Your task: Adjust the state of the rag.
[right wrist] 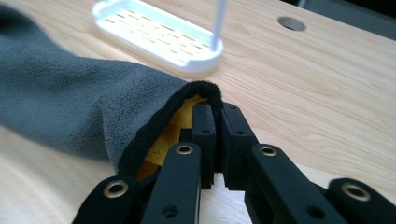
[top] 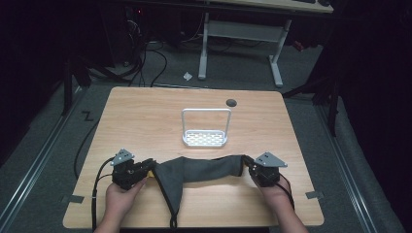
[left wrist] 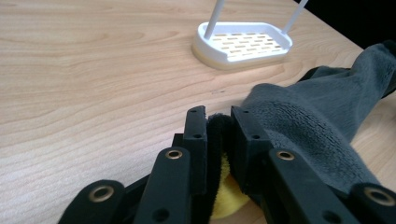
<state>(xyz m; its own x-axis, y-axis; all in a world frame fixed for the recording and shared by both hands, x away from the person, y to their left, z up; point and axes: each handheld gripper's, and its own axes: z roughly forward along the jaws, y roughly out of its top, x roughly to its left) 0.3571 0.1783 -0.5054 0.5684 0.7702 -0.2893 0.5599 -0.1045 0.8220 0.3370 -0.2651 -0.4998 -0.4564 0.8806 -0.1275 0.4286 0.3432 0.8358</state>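
A grey cloth [top: 199,170] with a black hem and a yellow underside is stretched between my two grippers near the table's front edge. My left gripper [top: 148,167] is shut on its left corner; in the left gripper view the black hem is pinched between the jaws [left wrist: 219,128], with grey fleece [left wrist: 317,121] running off to the right. My right gripper [top: 248,164] is shut on the right corner; in the right gripper view the hem [right wrist: 205,88] wraps over the closed jaws [right wrist: 218,112]. A tail of cloth [top: 171,204] hangs toward the front edge.
A white rack [top: 205,138] with a slotted base and a tall wire handle stands at the table's middle, just beyond the cloth. A round cable hole [top: 231,102] lies at the back right. The wooden table [top: 145,116] has bare room at left and behind.
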